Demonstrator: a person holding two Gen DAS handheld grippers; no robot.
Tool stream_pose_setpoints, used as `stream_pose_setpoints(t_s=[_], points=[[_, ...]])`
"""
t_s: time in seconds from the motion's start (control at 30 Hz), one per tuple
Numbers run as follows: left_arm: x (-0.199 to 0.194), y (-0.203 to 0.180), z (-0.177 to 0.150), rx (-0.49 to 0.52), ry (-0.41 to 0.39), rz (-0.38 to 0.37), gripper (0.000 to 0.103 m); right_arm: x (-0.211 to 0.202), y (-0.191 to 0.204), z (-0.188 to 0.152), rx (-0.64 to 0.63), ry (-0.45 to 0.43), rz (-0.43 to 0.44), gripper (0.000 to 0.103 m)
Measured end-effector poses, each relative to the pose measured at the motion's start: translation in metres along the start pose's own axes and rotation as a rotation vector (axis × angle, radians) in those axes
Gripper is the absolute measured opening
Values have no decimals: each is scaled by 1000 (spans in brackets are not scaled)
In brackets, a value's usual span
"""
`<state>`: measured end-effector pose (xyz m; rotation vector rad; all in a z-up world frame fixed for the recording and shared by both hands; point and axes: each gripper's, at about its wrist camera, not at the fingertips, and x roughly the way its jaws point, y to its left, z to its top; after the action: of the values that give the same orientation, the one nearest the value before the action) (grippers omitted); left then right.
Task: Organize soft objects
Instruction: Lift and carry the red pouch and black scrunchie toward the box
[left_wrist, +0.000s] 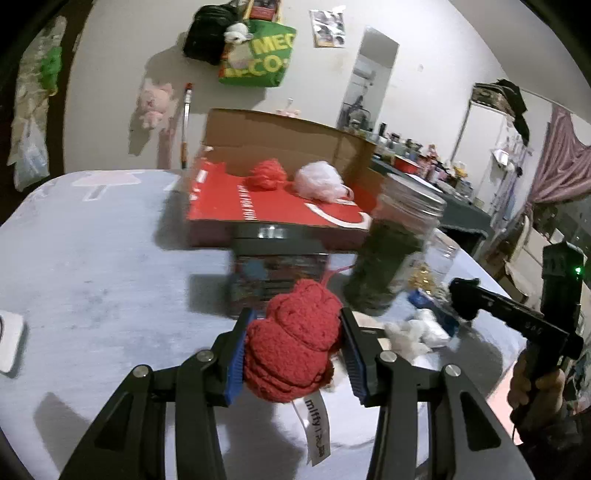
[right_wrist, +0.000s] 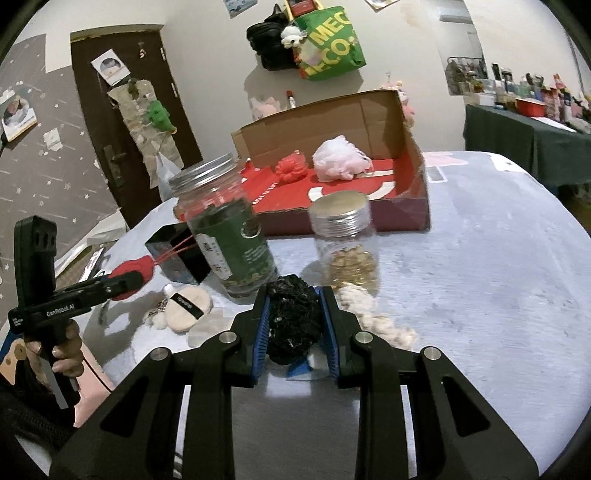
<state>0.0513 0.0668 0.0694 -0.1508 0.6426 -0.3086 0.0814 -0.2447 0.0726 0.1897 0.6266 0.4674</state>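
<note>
Cardboard box (left_wrist: 280, 129) sits dead ahead past the jars, we're nearer with the left | left gripper (left_wrist: 295, 347) clamped on red knit toy (left_wrist: 295, 343) | right gripper (right_wrist: 295, 317) clamped on black scrunchy (right_wrist: 293, 319)

Beyond my fingers (right_wrist: 293, 321) the pale blue surface (right_wrist: 480, 258) ends at an off-white wall (right_wrist: 207, 59). High on that wall, above and ahead of my fingers, hang a green shopping bag (right_wrist: 330, 42) and a black bag (right_wrist: 267, 42). Left of my right fingers stands a dark brown door (right_wrist: 110, 122) with papers stuck on it, beside grey star-patterned wallpaper (right_wrist: 33, 166). Far to the right, a table under a dark green cloth (right_wrist: 517, 147) carries clutter. Right of my left fingers hangs a pink curtain (left_wrist: 561, 162). The light is dim.
</note>
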Motion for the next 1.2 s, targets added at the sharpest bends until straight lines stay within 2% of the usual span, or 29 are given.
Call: stream_pose_setpoints(t_s=[0.3, 0.5, 0.9, 1.2], points=[[-12, 38, 0, -56, -12, 72, 47, -8, -17, 3, 26, 0, -24, 25], [-10, 56, 3, -56, -7, 102, 47, -10, -27, 7, 39, 6, -29, 25], [18, 88, 22, -14, 53, 78, 47, -4, -60, 24, 54, 53, -26, 25], [30, 90, 40, 40, 59, 49, 47, 12, -76, 43, 49, 93, -15, 25]])
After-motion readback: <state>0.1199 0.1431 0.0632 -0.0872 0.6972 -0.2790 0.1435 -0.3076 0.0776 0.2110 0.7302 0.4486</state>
